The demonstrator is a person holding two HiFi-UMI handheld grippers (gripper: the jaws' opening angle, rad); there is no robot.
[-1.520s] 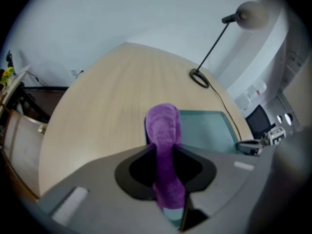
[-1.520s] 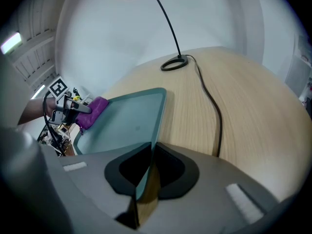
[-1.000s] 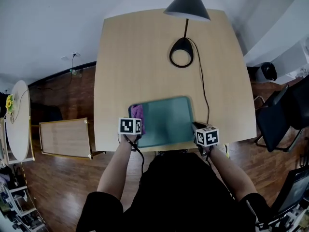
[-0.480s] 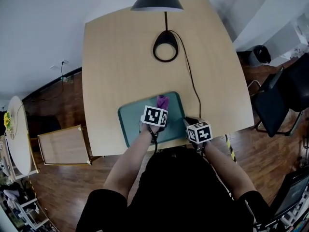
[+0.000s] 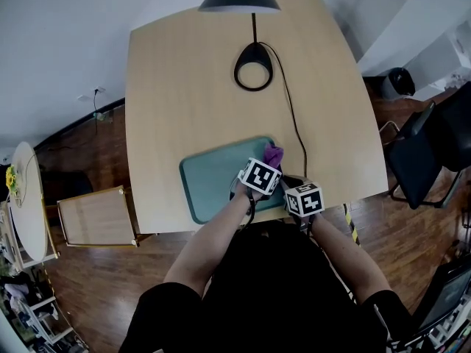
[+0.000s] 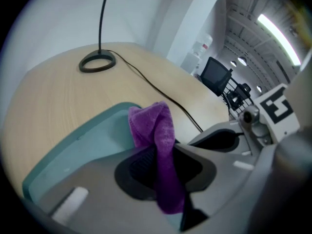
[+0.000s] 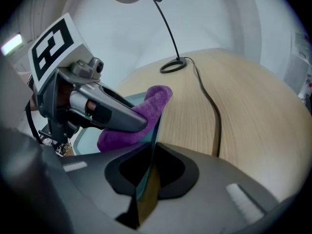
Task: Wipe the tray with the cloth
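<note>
A teal tray (image 5: pixel 213 182) lies near the front edge of the wooden table (image 5: pixel 191 87). My left gripper (image 5: pixel 268 163) is shut on a purple cloth (image 5: pixel 274 154) and holds it at the tray's far right corner. In the left gripper view the cloth (image 6: pixel 157 135) hangs bunched between the jaws over the tray (image 6: pixel 83 140). My right gripper (image 5: pixel 291 187) is shut on the tray's right rim. In the right gripper view that rim (image 7: pixel 152 145) runs edge-on between the jaws, with the cloth (image 7: pixel 146 108) and the left gripper (image 7: pixel 139 123) just beyond.
A black desk lamp with a ring base (image 5: pixel 254 66) stands at the table's far middle. Its cord (image 5: pixel 294 131) runs past the tray's right end to the front edge. A black chair (image 5: pixel 427 160) stands to the right, and a low wooden box (image 5: pixel 96 215) sits on the floor at left.
My left gripper has swept the cloth across the tray from its left end to its right end. The right gripper has kept its hold on the rim.
</note>
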